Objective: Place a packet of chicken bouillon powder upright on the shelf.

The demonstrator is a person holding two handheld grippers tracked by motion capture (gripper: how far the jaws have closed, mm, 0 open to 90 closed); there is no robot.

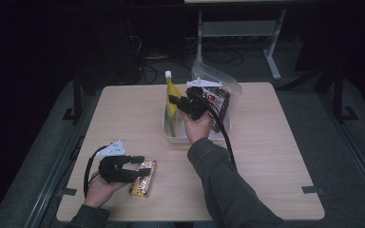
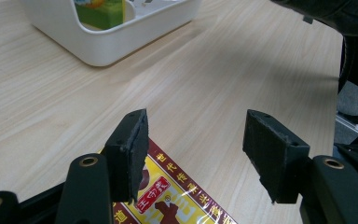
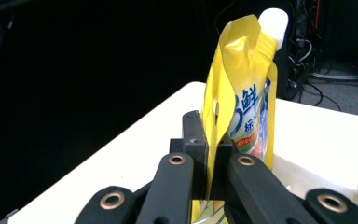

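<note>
Surface far edge: right gripper (image 1: 175, 100) jaws clamp yellow pouch (image 1: 170, 102) upright in white bin (image 1: 171, 134), likely stowing. Left gripper (image 1: 141, 166) jaws open over snack packet (image 1: 143, 183), near-left corner.

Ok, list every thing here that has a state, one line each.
Yellow spout pouch: upright over the white bin, white cap on, pinched at its edge.
Right hand-held gripper: shut on the yellow spout pouch.
Left hand-held gripper: open, jaws apart above the red-and-yellow packet.
Red-and-yellow packet: lying flat on the table.
White bin: upright, open-topped.
Clear bag: behind the bin; open or sealed, cannot tell.
</note>
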